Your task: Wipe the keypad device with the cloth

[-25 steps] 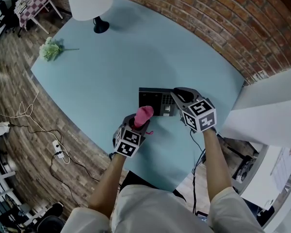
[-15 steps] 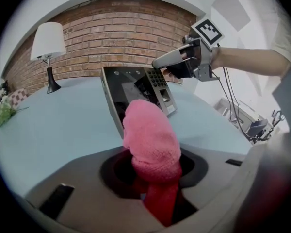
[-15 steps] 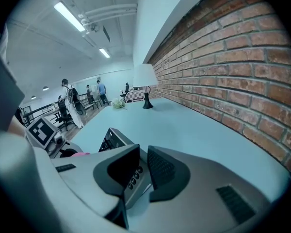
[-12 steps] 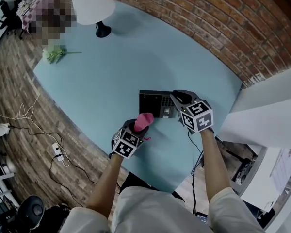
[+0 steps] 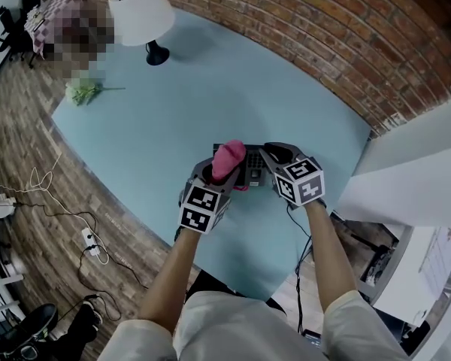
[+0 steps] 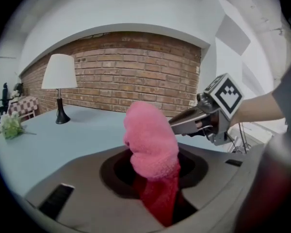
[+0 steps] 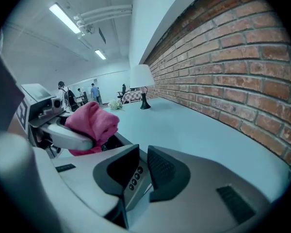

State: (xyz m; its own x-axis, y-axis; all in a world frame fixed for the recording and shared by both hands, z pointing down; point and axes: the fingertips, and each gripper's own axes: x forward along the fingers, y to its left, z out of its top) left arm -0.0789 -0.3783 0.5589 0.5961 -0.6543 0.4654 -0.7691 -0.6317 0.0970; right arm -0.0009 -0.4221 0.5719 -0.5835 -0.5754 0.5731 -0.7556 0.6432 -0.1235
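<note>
blue table (image 5: 173,104), frame centre: right gripper (image 5: 273,159) clamps the keypad device (image 5: 254,165) by its right edge, likely rigid, light, apt to slide; left gripper (image 5: 213,176) pinches the soft, limp cloth (image 5: 228,159) by its tail, over the device's left part.

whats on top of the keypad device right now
The pink cloth, held by the left gripper, covers the keypad device's left part, hiding that surface. The rest shows beside it, and the right gripper is shut on the device's right end.
</note>
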